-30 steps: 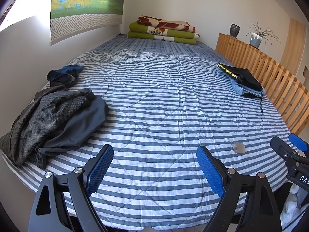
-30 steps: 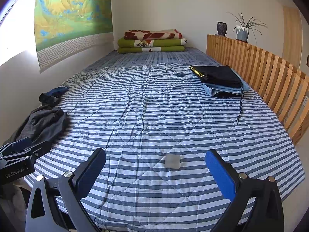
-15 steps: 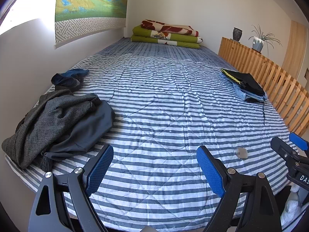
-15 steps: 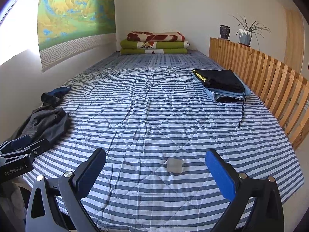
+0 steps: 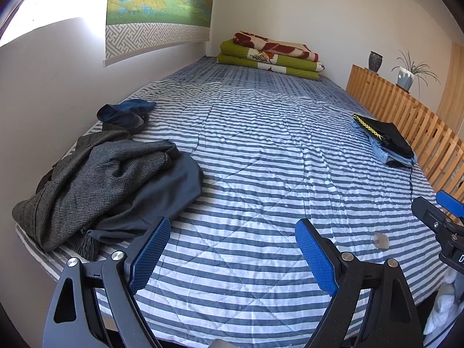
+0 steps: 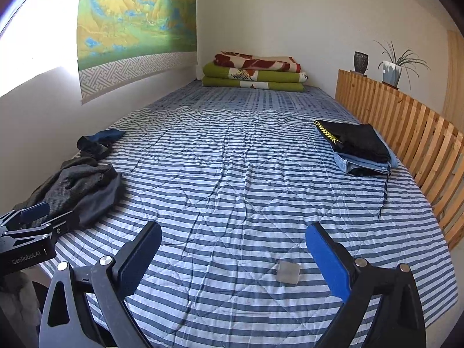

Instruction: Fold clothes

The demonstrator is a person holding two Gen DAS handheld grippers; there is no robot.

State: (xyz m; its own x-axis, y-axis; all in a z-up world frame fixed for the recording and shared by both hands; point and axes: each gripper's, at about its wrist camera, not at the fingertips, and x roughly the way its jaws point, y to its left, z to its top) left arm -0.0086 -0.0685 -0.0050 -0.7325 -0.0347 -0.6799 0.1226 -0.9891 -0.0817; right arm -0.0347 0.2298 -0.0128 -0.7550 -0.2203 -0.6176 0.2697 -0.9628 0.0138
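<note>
Hovering over the near edge of the bed (image 5: 261,150), the left claw (image 5: 232,249) is seen released, its blue pads spread wide with nothing between them. The right claw (image 6: 235,258) is likewise released and empty above the striped quilt (image 6: 232,174). Each claw is glimpsed at the margin of the other's view.

A rumpled heap of unfolded clothes is found on the left side of the bed, close against the wall: a grey tweed jacket (image 5: 95,174) is draped over a dark grey garment (image 5: 162,197). Just beyond that heap, a crumpled dark blue garment (image 5: 124,114) is seen lying apart. Across the bed, near the wooden slatted rail (image 6: 406,133), a neat folded stack (image 6: 362,148) is set, with a black piece on top and light denim beneath.

A small translucent square (image 6: 287,272) is seen resting on the quilt between the right claw's fingers in its own view. Folded green and red blankets (image 6: 255,75) are piled at the far end of the bed.
</note>
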